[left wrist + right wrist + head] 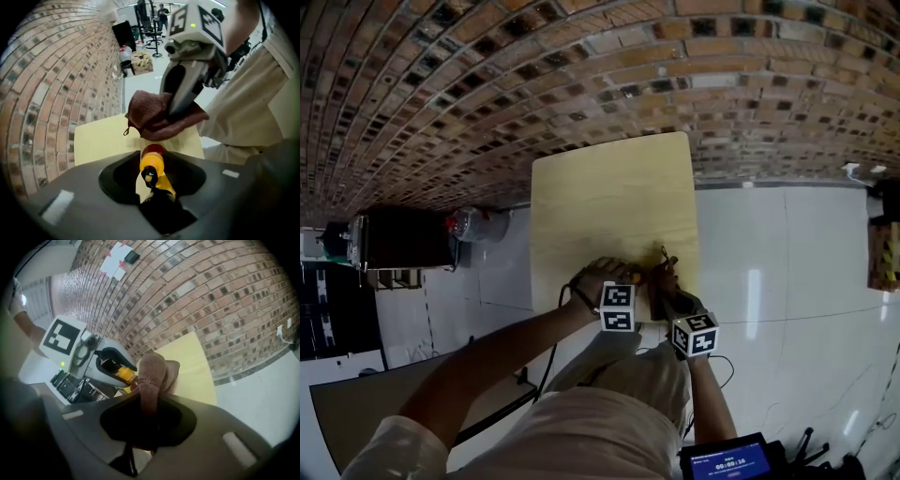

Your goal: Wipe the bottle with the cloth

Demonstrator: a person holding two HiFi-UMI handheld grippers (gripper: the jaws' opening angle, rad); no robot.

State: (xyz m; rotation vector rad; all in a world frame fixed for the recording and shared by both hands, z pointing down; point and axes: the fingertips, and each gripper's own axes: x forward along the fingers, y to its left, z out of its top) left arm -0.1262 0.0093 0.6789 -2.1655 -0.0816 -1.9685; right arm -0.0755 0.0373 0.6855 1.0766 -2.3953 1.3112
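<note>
A small yellow bottle [153, 165] with a red cap stands between the jaws of my left gripper [152, 174], which is shut on it and points straight down at the table. The bottle [124, 374] also shows in the right gripper view, clamped in the left gripper [108, 363]. A brown-red cloth [152, 373] is bunched between the jaws of my right gripper [149, 401], which is shut on it. The cloth [157, 117] hangs just beyond the bottle's cap, close to it; contact is unclear. In the head view both grippers meet near the table's front edge, the cloth [662, 274] between them.
The light wooden table [609, 192] stands against a brick wall [581, 66]. A dark cabinet [403, 239] and a clear jug [478, 225] sit on the white floor at the left. A blue-screened device [729, 459] lies low at the right. The person's torso is close behind the grippers.
</note>
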